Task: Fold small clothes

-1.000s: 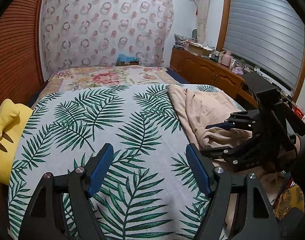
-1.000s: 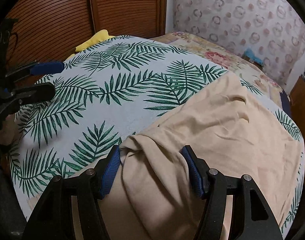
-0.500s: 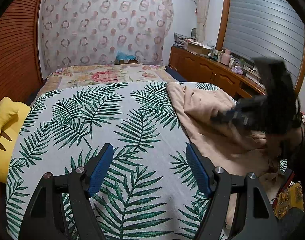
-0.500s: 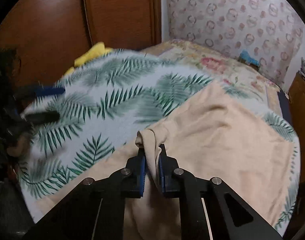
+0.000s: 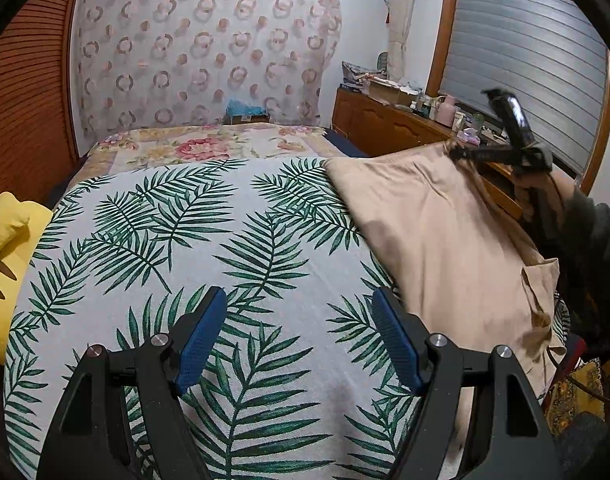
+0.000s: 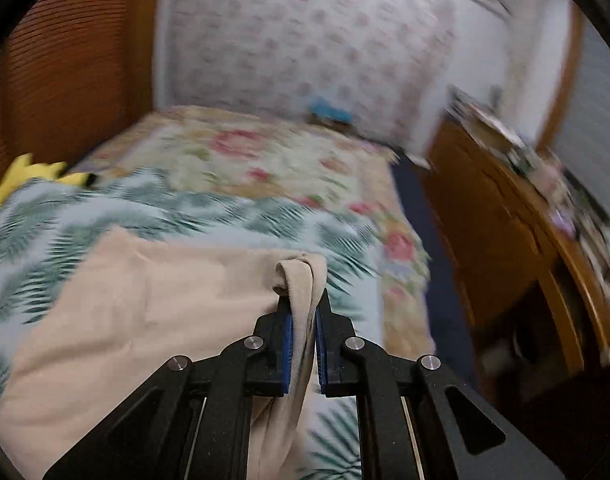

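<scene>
Black tool [image 5: 299, 336], blue pads, silver screws

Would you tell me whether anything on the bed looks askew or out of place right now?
Only the beige garment: it lies rumpled along the bed's right side, one edge pinched and lifted by the right gripper. Nothing looks spilled or damaged.

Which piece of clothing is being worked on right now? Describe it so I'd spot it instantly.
Find the bed's white cover printed with green palm leaves. On its right side lies a plain beige cotton garment, one corner lifted by the right gripper. It is the only unpatterned fabric there, unlike the yellow plush cushion at the left edge.
</scene>
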